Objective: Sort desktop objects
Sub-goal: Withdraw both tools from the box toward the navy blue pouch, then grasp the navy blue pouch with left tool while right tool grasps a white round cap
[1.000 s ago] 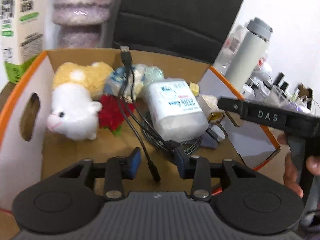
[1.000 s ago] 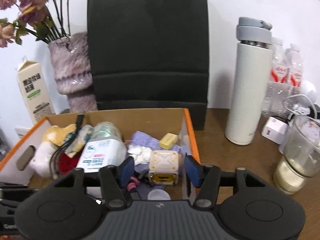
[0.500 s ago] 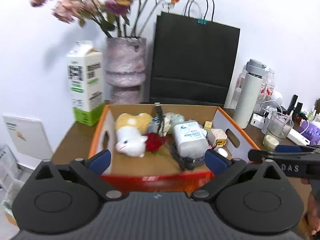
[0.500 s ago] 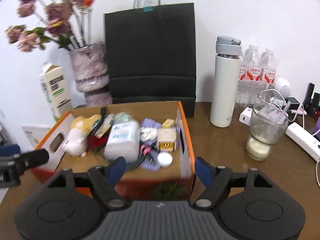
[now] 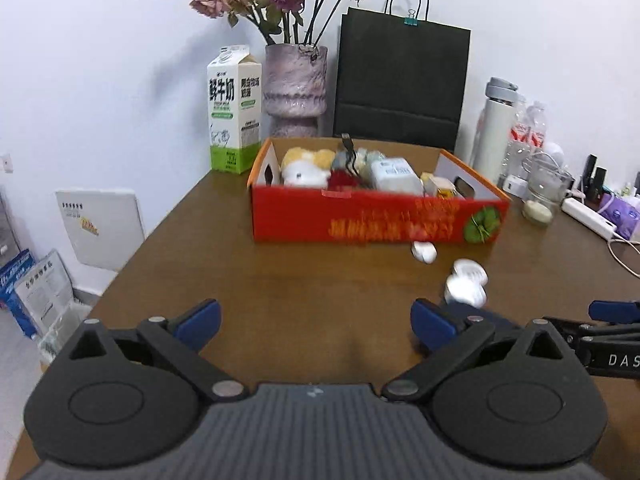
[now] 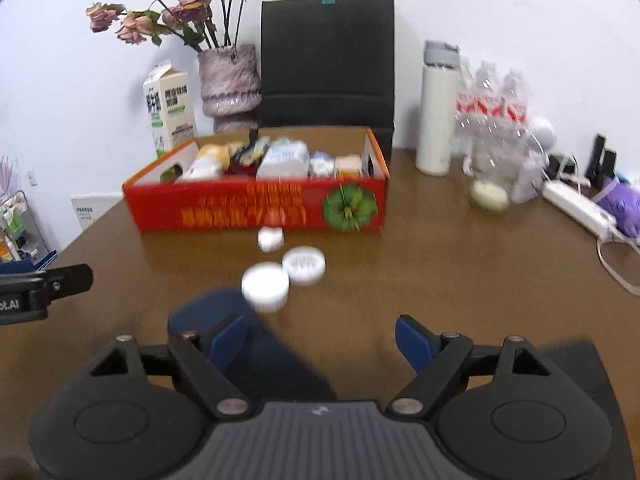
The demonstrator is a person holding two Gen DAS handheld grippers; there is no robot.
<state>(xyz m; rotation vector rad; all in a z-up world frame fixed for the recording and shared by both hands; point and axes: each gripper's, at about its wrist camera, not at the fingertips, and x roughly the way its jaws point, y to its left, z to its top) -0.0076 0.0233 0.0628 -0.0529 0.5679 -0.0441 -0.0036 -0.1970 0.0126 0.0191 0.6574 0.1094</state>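
Brown wooden counter [image 6: 460,280] carries a red cardboard box [image 6: 256,208], its long side toward the near edge, crammed with items. Round white lids [image 6: 304,266] lie just before it. Left tool [image 5: 316,320] and right tool [image 6: 320,340] gape apart, empty.

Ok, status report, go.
Left tool open, right tool open, both empty. Red box full; three white lids loose on table before it. Dark blue item under right tool.
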